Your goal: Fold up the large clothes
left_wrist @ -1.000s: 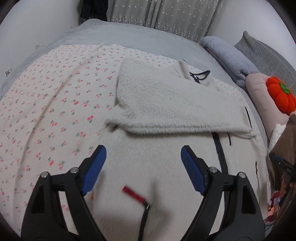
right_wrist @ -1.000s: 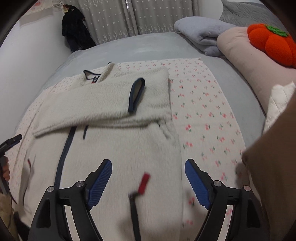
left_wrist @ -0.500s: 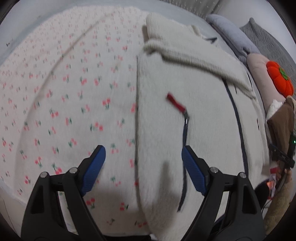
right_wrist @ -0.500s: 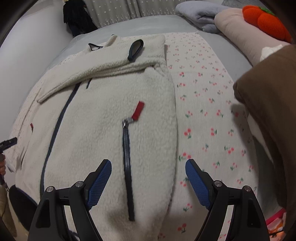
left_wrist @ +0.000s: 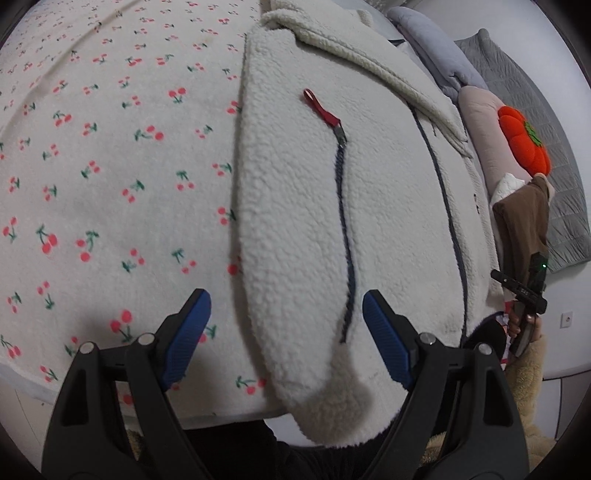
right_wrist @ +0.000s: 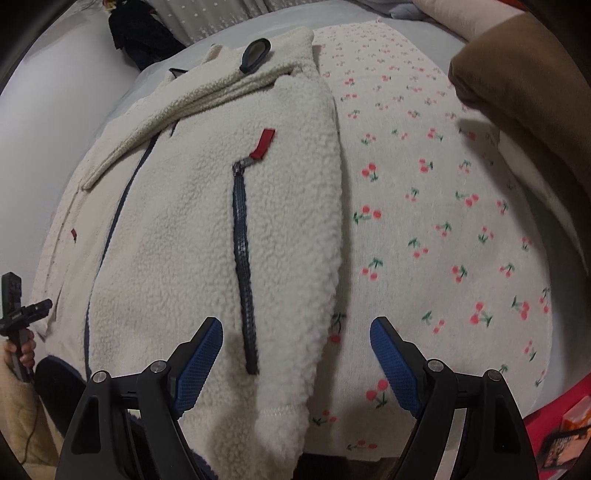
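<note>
The cream fleece jacket [left_wrist: 295, 206] lies flat on the cherry-print blanket [left_wrist: 110, 166] that covers the bed, front side up, its long axis running away from me: hem at the near edge of the bed, collar at the far end. A sleeve is folded across the chest.

My left view shows the jacket's left side edge, a pocket zipper [left_wrist: 345, 236] with a red pull tab [left_wrist: 320, 108], and the dark front zipper [left_wrist: 448, 221] further right. Only this view shows the orange pumpkin-shaped cushion [left_wrist: 522, 142], the pink pillow [left_wrist: 484, 129] under it, a folded grey blanket [left_wrist: 436, 51] and a grey quilted pillow [left_wrist: 546, 147]. My right hand shows at its right edge.

My right view shows the opposite side edge, the other pocket zipper [right_wrist: 243, 273] with its red tab [right_wrist: 263, 143], and the sleeve's dark-trimmed cuff [right_wrist: 255, 55] lying near the collar, which the left view lacks. It alone also shows a dark garment [right_wrist: 144, 33] hanging by the dotted curtain [right_wrist: 207, 18], and my brown sleeve [right_wrist: 528, 92] at upper right.

I can read no brand or writing on the jacket; the red tabs look blank.

My left gripper [left_wrist: 286, 321] hangs released over the jacket's left hem corner, fingers straddling the side edge, pads clear of the fleece. My right gripper [right_wrist: 296, 350] is likewise spread wide over the right hem corner, grasping nothing.
</note>
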### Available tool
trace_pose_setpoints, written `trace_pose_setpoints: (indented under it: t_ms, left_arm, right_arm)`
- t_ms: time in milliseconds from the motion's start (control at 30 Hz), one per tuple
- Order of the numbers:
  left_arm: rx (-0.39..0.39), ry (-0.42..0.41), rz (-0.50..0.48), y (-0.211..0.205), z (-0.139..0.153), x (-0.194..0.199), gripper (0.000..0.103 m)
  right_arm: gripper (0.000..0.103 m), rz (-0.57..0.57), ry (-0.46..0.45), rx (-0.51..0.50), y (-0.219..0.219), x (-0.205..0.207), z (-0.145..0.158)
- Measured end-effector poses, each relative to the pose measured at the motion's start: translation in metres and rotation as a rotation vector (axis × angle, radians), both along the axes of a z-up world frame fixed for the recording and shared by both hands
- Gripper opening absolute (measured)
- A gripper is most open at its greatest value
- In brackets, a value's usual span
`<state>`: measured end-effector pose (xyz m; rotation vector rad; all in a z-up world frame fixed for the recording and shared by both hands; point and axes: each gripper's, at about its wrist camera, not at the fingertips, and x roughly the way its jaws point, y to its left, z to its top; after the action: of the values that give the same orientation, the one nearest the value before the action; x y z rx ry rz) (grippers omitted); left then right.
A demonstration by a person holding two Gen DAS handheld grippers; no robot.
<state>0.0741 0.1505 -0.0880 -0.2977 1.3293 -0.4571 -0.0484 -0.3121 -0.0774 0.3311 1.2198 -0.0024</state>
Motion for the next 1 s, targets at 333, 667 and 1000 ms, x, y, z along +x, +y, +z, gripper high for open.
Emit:
trace_pose_setpoints:
  t_ms: [333, 667, 1000]
  left_arm:
    - [-0.142, 0.068, -0.115, -0.017, -0.003, -0.031, 0.083]
    - [-0.138, 0.105, -0.098, -0.028, -0.007, -0.040, 0.030]
    - [-0.214, -0.066, -0.033, -0.023, 0.043, -0.047, 0.021]
  right_arm:
    - [0.084, 0.032, -0.027, 0.256, -0.001, -0.025, -0.004]
    - [0.019, 0.050, -0.026, 0.271, 0.017, -0.024, -0.005]
    - [0.012, 0.054, -0.275, 0.234, 0.016, -0.038, 0.049]
